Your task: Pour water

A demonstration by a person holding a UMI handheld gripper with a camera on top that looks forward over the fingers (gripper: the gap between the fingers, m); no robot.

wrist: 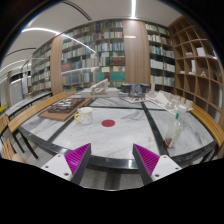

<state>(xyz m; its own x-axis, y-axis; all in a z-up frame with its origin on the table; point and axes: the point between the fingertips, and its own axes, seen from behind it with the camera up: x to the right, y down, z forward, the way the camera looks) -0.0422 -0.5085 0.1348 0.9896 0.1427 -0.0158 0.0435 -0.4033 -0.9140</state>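
Observation:
My gripper (112, 160) is open and empty, its two magenta pads wide apart, held above the near edge of a grey marble-topped table (120, 140). A white cup (85, 116) stands on the table ahead and to the left of the fingers. A round red disc (108, 123) lies flat on the table just right of the cup. A clear plastic bottle (178, 128) stands ahead and to the right, near the table's right side. Nothing is between the fingers.
A wooden tray with items (62, 108) lies on the left part of the table. Several objects (150, 97) sit at the table's far end. Wooden benches run along both sides. Bookshelves (110, 55) fill the back and right walls.

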